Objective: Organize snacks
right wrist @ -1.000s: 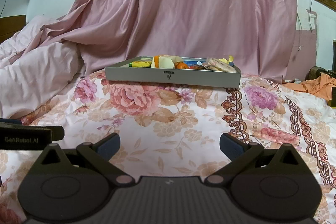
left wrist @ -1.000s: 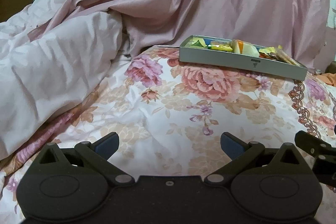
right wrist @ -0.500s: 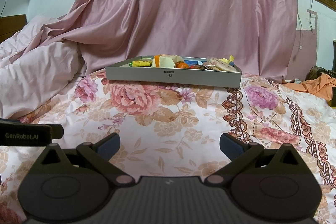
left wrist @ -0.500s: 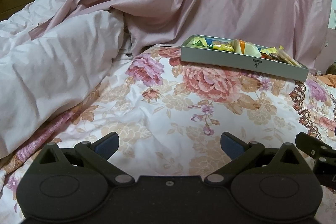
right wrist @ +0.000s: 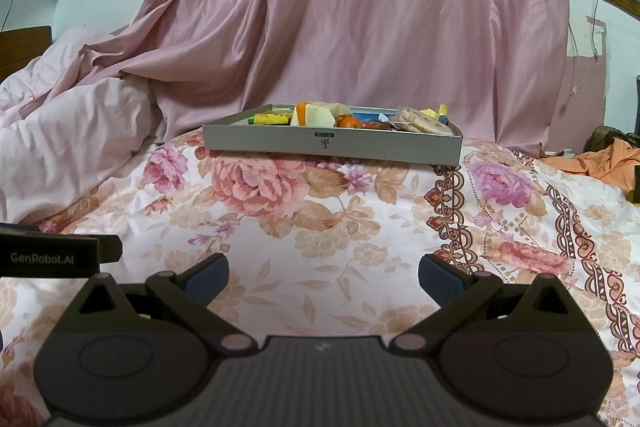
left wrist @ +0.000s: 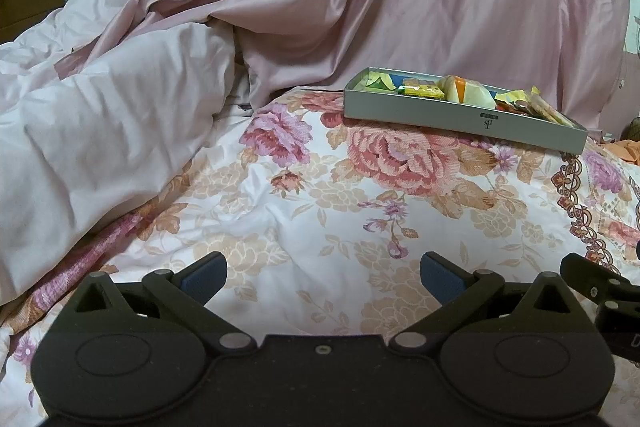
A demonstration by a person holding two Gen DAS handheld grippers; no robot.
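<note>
A shallow grey box (left wrist: 460,115) (right wrist: 332,143) full of wrapped snacks rests on the flowered bedspread, far ahead of both grippers. Among the snacks I make out a yellow packet (left wrist: 424,91), an orange-and-cream packet (right wrist: 314,114) and a pack of pale crackers (right wrist: 424,119). My left gripper (left wrist: 323,277) hovers low over the bedspread, open and empty. My right gripper (right wrist: 323,277) is likewise open with nothing between its fingers, facing the box's long side. Part of the right gripper (left wrist: 600,287) shows at the left view's right edge.
A rumpled pale pink duvet (left wrist: 100,131) lies piled at the left. A pink satin sheet (right wrist: 360,19) hangs behind the box. Orange cloth (right wrist: 600,159) lies at the far right. The left gripper's body (right wrist: 52,255) sits at the right view's left edge.
Both views have crept slightly closer to the grey box; the box sits a touch larger and higher in the left view. Both grippers stay open.
</note>
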